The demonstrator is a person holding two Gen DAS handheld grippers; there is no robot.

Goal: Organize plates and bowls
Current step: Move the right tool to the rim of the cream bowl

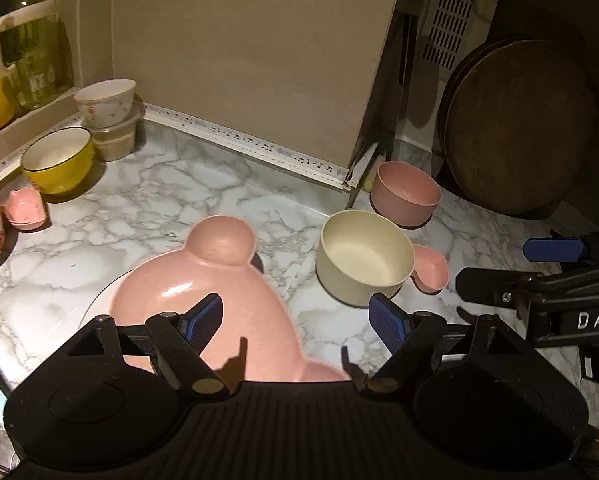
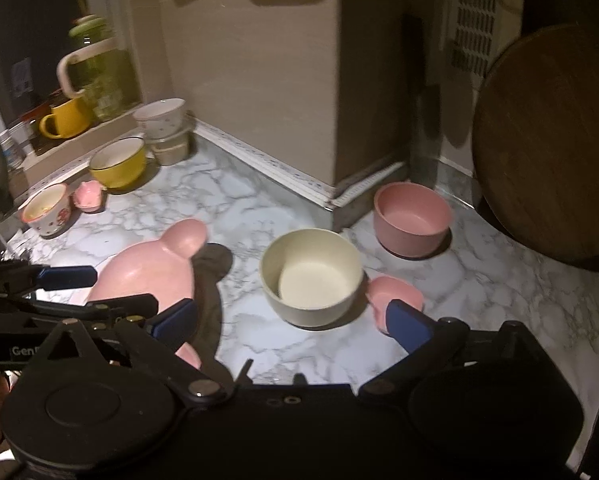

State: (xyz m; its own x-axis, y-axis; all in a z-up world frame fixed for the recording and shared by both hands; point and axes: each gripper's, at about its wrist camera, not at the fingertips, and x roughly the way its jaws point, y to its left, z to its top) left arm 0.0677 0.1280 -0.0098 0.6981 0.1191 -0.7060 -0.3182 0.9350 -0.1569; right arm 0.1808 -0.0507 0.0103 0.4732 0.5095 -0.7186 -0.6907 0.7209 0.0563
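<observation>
Both of my tongs stand wide and hold nothing. My left gripper (image 1: pixel 297 322) hangs over the near part of the pink bear-eared plate (image 1: pixel 203 292); my right gripper (image 2: pixel 295 322) hangs in front of the cream bowl (image 2: pixel 311 276).

Landmark: the cream bowl, upright on the marble counter (image 2: pixel 259 208).

- The pink bear-eared plate lies to its left, apart from it, resting on what looks like a white plate (image 1: pixel 99 300), of which only an edge shows.
- A pink bowl (image 2: pixel 413 220) stands behind it to the right, near the wall corner.
- A small pink dish (image 2: pixel 395 294) sits just beside it on the right; whether they touch I cannot tell.

Handling, in my judgement: the cream and pink bowls and the eared plate look matte, stiff and light, likely a moulded fibre ware, and less brittle than china. I would pinch each bowl across its rim wall. The plate is shallow and glossy in the middle, so it may slip; I would take it by an ear or the rim edge.

Count, far to the left of the cream bowl:
- one yellow bowl (image 2: pixel 117 164);
- one flowered bowl on a lidded tub (image 2: pixel 161 118);
- one red-patterned cup (image 2: pixel 45 208);
- one small pink piece (image 2: pixel 87 196);
- one yellow mug (image 2: pixel 65 120) on the sill.

These look like glazed ceramic, heavier and breakable.

Totals: four bowls, two plates, two small pink pieces.
</observation>
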